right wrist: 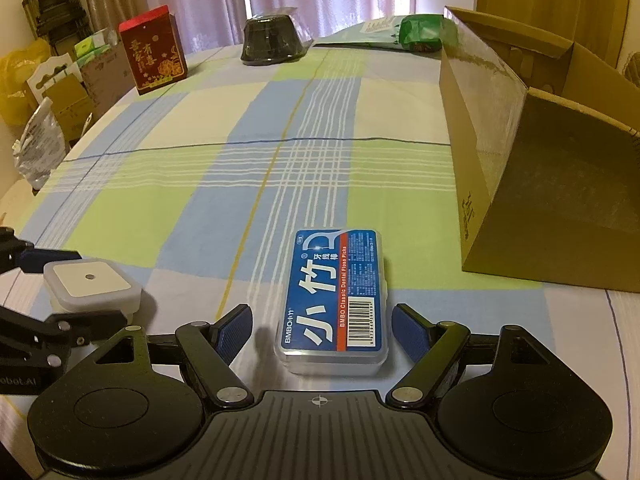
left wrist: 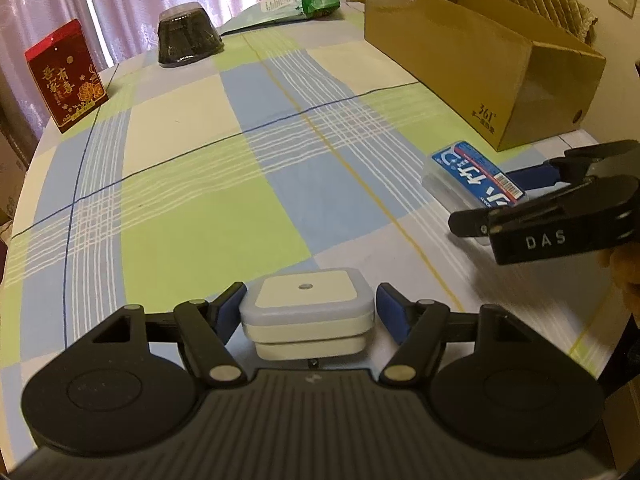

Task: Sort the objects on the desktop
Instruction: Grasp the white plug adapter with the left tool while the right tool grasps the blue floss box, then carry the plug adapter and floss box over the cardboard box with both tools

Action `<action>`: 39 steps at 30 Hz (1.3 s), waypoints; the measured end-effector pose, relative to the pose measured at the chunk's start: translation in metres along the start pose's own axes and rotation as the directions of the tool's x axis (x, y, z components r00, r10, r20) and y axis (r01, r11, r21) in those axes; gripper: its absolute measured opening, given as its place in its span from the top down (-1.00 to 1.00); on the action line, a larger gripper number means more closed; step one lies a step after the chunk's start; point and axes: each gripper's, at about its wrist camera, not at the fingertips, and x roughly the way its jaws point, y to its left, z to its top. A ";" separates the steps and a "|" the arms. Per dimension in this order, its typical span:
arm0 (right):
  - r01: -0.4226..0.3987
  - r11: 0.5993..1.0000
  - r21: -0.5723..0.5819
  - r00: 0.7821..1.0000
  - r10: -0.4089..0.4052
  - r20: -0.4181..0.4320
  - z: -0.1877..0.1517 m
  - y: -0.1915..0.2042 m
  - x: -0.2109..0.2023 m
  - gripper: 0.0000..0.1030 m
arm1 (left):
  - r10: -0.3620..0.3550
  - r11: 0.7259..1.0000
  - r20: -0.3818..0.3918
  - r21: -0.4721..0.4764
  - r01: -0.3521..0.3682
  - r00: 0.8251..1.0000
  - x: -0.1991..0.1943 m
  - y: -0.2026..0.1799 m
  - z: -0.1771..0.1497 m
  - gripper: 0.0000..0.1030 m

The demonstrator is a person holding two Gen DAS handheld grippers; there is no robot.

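Observation:
A white square box with a small grey dot on its lid sits on the checked tablecloth. My left gripper stands open around it, its blue pads very close to both sides. From the right wrist view the same white box lies low at the left, inside the left gripper. A clear case of dental floss picks with a blue label rests between the open fingers of my right gripper, with a gap on the left. The floss case and right gripper also show at the right of the left wrist view.
An open cardboard box stands on the right of the table, just beyond the floss case. At the far side are a red printed box, a dark plastic-wrapped container and a green packet. Bags and cartons crowd the floor at left.

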 end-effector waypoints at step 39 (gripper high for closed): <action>0.025 1.000 -0.007 0.995 -0.024 0.096 0.015 0.000 -0.078 -0.10 | 0.015 0.998 0.053 -0.068 -0.011 0.998 -0.063 -0.018 0.014 -0.17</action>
